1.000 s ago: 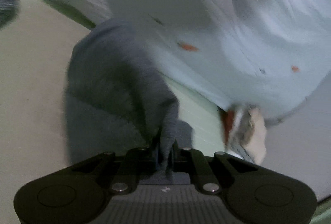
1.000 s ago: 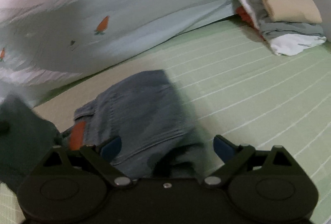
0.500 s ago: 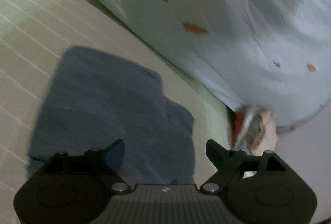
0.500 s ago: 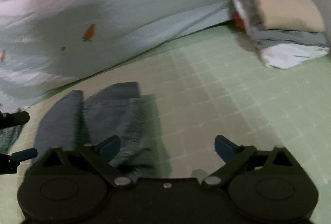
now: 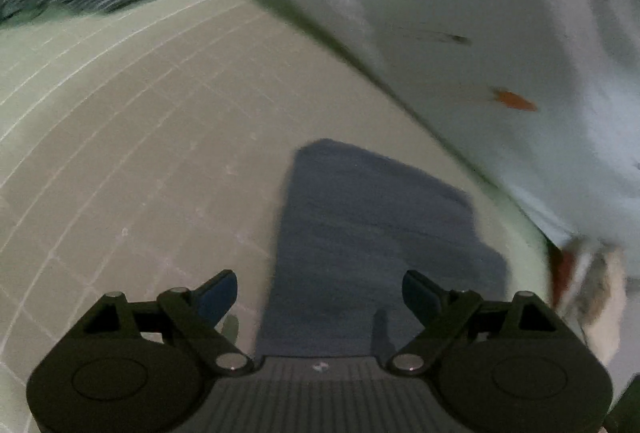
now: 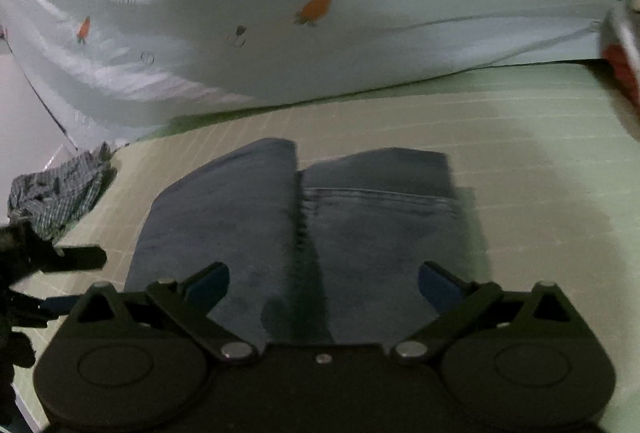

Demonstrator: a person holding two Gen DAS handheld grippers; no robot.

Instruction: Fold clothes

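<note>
A pair of dark blue jeans lies flat on the green mat, folded lengthwise with a seam line down the middle. My right gripper hovers over its near end, jaws wide and closing slightly, pads clear of the cloth. In the left wrist view the jeans reach in between the fingers of my left gripper, whose jaws are opening; nothing is pinched. The left gripper also shows at the left edge of the right wrist view.
A pale duvet with carrot prints bounds the far side of the mat. A crumpled checked garment lies at the left. A stack of folded clothes sits at the right by the duvet.
My left gripper was shut on a lifted fold of the jeans; it has let go and opened. The jeans now lie flat, and both grippers have shifted over them.
</note>
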